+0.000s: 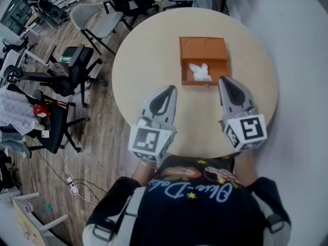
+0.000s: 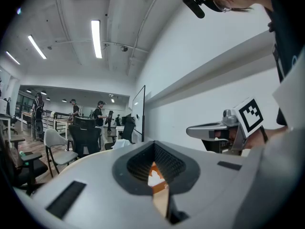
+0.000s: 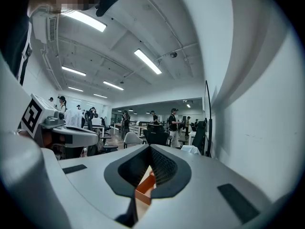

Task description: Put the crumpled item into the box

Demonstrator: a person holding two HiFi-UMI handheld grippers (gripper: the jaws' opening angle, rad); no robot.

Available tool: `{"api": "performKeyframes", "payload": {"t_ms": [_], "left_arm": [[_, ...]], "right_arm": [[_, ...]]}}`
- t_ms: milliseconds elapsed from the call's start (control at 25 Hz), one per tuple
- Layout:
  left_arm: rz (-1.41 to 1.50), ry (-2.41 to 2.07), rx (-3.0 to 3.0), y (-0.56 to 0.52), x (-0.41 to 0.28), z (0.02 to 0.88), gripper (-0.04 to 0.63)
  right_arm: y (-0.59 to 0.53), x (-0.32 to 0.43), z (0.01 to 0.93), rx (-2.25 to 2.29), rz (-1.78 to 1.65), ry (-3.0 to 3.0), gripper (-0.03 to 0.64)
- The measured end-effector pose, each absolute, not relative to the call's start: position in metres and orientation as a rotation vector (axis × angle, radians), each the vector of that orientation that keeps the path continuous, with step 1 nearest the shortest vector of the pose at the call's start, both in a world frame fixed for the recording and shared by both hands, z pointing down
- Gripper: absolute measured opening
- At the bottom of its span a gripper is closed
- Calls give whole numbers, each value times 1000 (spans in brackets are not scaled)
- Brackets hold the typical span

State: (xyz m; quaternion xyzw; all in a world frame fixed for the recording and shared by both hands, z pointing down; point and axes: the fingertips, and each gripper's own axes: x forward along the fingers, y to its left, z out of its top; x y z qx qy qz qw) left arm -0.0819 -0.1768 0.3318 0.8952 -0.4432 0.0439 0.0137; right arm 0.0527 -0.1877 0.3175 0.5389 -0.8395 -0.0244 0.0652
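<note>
An open orange box [image 1: 203, 50] stands on the round beige table [image 1: 148, 60], and the crumpled white paper [image 1: 200, 72] lies inside it near its front wall. My left gripper [image 1: 171, 89] is shut and empty, a little to the front left of the box. My right gripper [image 1: 224, 81] is shut and empty too, its tip just off the box's front right corner. In the left gripper view, the box [image 2: 161, 189] and paper [image 2: 154, 177] show through the slit between the jaws. The right gripper view shows only a piece of the box [image 3: 144, 190].
Office chairs [image 1: 77, 70] stand on the wooden floor left of the table, more chairs [image 1: 97, 17] sit beyond its far edge, and cables [image 1: 72, 183] trail on the floor. A pale wall [image 1: 302, 45] runs along the right. People stand far off in the gripper views.
</note>
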Motion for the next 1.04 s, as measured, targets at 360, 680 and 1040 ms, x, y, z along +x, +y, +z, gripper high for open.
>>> {"api": "performKeyframes", "payload": {"t_ms": [360, 680, 1040], "left_arm": [[133, -1373, 2801, -172, -78, 330, -9], [124, -1369, 2799, -166, -81, 331, -9], [120, -1363, 2807, -159, -80, 330, -9]], "right_arm": [[-181, 56, 318, 1623, -79, -2532, -2], [-174, 54, 318, 1625, -75, -2529, -2], [-167, 59, 317, 1648, -76, -2509, -2]]}}
